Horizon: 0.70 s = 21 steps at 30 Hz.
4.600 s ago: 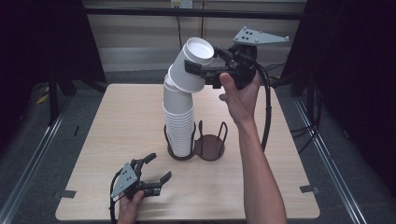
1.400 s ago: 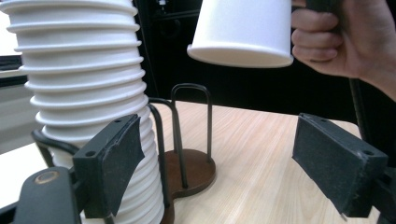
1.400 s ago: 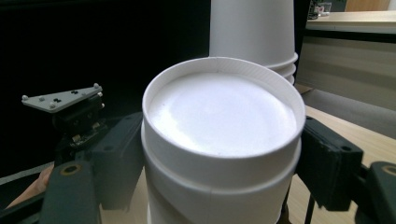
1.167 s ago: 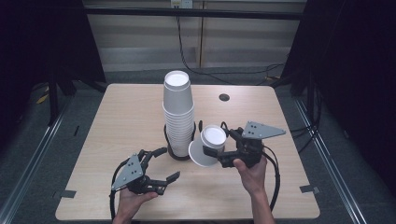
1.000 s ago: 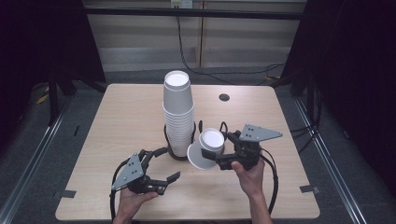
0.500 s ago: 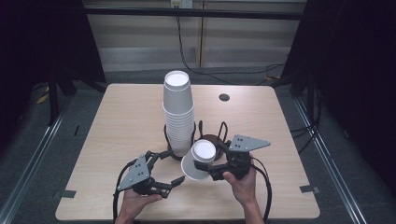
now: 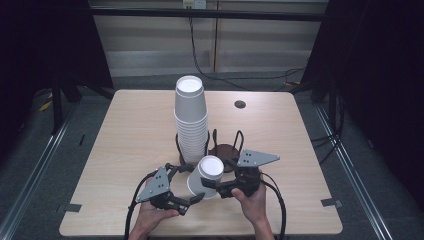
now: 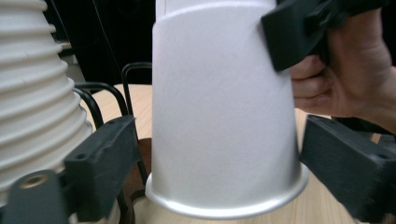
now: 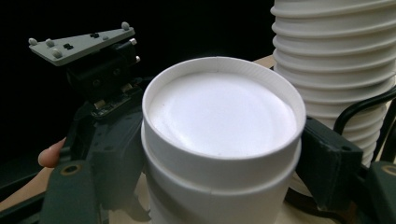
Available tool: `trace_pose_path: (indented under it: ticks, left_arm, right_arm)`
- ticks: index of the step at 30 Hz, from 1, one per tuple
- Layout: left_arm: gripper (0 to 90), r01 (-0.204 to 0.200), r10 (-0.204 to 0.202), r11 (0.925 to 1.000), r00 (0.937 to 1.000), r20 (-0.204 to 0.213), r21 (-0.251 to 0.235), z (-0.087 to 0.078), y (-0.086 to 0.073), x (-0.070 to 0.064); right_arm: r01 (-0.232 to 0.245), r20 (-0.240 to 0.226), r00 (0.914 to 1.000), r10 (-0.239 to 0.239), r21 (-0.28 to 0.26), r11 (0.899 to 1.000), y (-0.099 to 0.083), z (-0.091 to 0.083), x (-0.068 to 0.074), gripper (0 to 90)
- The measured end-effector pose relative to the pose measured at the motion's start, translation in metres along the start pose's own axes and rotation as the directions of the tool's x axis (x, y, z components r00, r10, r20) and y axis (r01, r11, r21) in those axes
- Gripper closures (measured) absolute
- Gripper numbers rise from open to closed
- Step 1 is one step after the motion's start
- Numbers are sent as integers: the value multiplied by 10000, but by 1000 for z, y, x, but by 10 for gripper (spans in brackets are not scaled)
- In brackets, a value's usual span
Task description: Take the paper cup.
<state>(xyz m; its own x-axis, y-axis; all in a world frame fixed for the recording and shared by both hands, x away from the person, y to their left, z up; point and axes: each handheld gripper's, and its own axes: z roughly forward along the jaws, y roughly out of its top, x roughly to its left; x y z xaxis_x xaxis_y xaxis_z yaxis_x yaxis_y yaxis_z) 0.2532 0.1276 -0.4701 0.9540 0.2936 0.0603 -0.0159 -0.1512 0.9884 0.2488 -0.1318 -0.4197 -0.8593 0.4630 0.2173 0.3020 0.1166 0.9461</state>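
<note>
White paper cups (image 7: 206,176), nested upside down, are gripped by the right tongs (image 7: 226,186). Open left tongs (image 7: 186,186) sit around their rim. I think they must squeeze next and pull one cup free.

Wooden table (image 7: 125,150), wire cup rack (image 7: 215,145)

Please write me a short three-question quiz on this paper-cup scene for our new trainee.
1. True or false: the loose white cup is upside down, flat base up.
2. Which gripper is clamped on the cup: A the left gripper, B the right gripper, C neither?
3. What holds the tall cup stack on the table?

Key:
1. True; the right gripper view looks onto its closed base.
2. B; its pads press the cup's sides, while the left gripper's jaws stand apart around it.
3. A black wire rack.
</note>
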Motion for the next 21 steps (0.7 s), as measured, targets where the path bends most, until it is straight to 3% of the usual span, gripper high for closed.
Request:
trace_pose_path:
  ticks: [5, 21]
  left_arm:
    - [69, 159, -160, 9998, 9996, 235, 70, 6, -3, 0]
    - [97, 264, -272, 9984, 9995, 152, 509, 13, -6, -1]
  right_arm:
    - [-36, -101, 9999, 37, 107, 9999, 0, 6, 2, 235]
    - [-82, -150, 9999, 83, 63, 9999, -3, 14, 4, 234]
